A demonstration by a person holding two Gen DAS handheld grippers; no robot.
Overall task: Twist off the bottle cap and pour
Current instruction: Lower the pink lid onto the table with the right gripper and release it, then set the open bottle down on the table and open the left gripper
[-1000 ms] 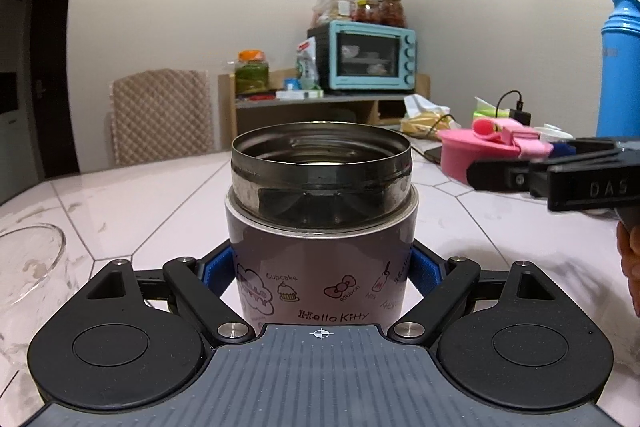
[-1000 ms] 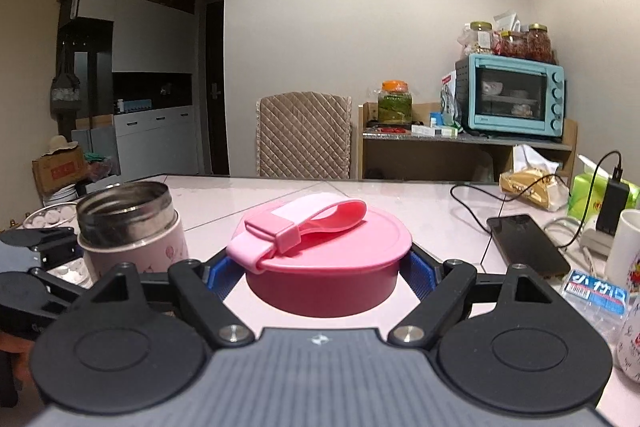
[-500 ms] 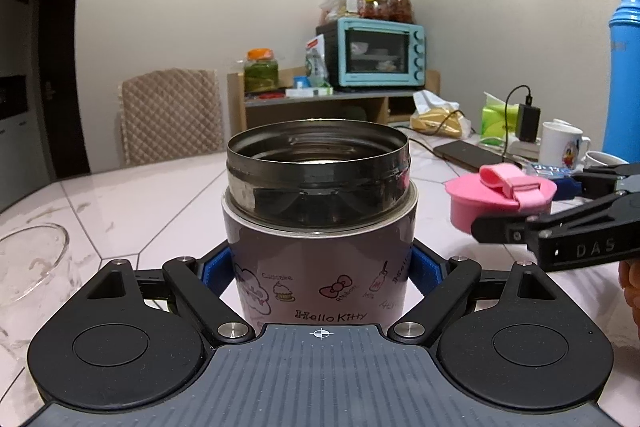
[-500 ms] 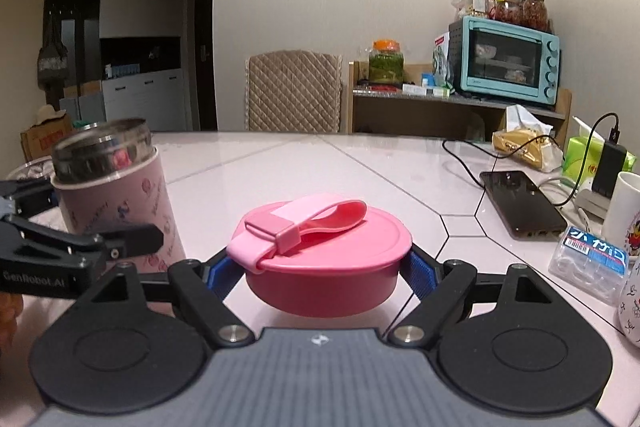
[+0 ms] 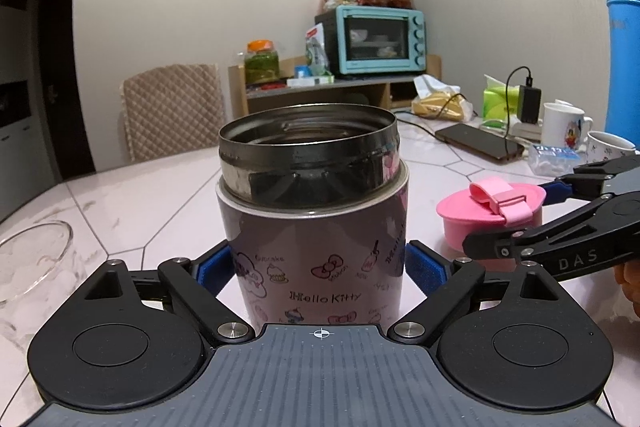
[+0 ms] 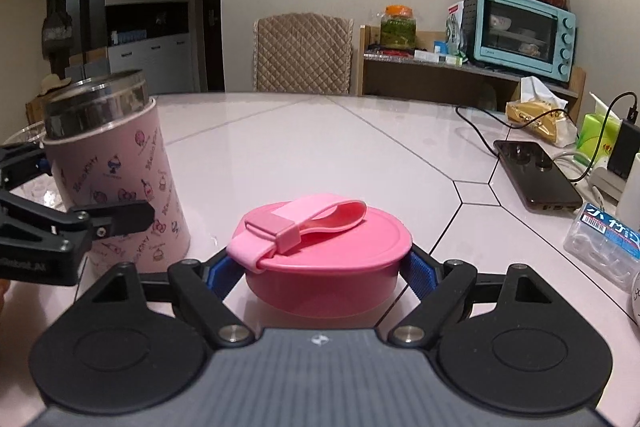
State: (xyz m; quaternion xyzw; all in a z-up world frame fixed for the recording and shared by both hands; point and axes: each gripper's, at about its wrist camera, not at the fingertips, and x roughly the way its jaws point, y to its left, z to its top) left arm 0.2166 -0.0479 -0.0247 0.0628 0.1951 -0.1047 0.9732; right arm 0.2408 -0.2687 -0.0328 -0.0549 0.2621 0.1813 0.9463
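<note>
While your left gripper point(image 5: 320, 267) sits level and low over the tabletop point(image 5: 160, 199), its jaws are pinching the sides of the flask point(image 5: 316, 219), blue pads pressed against the pink printed wall on both sides. That flask stands upright on the tabletop with its steel mouth uncovered, and from your right wrist view it rises at the far left point(image 6: 116, 171), with one black finger of the left gripper lying across its lower wall.

Your right gripper point(image 6: 320, 267) is also held level, close to the tabletop point(image 6: 360, 147), its jaws pinching the pink cap point(image 6: 324, 259) from both sides. The cap sits flat between the blue pads, strap on top, its underside at or just above the surface; you cannot tell which. In the left wrist view the cap point(image 5: 490, 211) lies to the right of the flask, near it but apart, with your right gripper point(image 5: 532, 215) reaching in from the right edge.

At the near left stands a glass bowl point(image 5: 32, 263).
</note>
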